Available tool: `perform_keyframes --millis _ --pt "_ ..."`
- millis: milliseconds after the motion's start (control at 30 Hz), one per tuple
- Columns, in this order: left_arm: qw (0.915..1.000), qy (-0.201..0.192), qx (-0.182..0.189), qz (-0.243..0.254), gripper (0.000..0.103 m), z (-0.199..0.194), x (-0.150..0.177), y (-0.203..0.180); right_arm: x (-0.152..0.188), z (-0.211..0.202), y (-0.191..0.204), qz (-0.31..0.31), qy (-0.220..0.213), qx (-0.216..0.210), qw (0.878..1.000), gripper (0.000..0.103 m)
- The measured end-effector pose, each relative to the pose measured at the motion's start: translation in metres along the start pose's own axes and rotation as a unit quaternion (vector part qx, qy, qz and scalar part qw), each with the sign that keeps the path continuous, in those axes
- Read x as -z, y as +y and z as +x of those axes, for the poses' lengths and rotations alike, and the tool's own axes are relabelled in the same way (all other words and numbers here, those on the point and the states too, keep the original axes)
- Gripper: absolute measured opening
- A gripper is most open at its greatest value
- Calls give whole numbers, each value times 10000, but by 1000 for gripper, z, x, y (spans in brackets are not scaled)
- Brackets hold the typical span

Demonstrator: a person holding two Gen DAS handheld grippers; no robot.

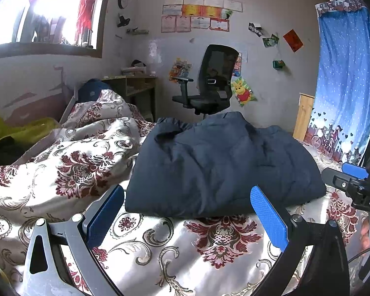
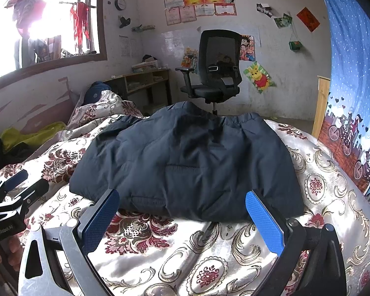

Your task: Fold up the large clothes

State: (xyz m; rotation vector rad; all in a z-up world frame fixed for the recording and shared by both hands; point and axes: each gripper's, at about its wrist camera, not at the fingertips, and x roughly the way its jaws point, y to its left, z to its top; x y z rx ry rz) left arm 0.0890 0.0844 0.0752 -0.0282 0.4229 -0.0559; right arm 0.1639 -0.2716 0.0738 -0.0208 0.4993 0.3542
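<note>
The navy jacket (image 2: 185, 165) is lying in a puffy bundle on the floral bedspread (image 2: 160, 259), in front of the office chair (image 2: 217, 74). Both the left gripper (image 1: 188, 218) and right gripper (image 2: 182, 218) are hovering spread wide, holding nothing. It is looking soft, light and slippery; pinching its near hem seems safest.

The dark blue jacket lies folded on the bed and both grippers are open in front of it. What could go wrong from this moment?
1. The navy jacket looks puffy, so its folds may spring open once nothing presses on them.
2. It lies on a glossy, wrinkled floral bedspread; a push from the left gripper or the right gripper might slide the bundle instead of flattening it.
3. Closing low, either gripper might pinch the bedspread together with the jacket.
</note>
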Motion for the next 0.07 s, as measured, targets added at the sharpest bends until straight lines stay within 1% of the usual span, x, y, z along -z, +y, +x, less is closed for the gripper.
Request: perform_keyframes --millis 67 --pt "10000 24 2 16 101 1 1 0 0 0 0 1 2 1 10000 103"
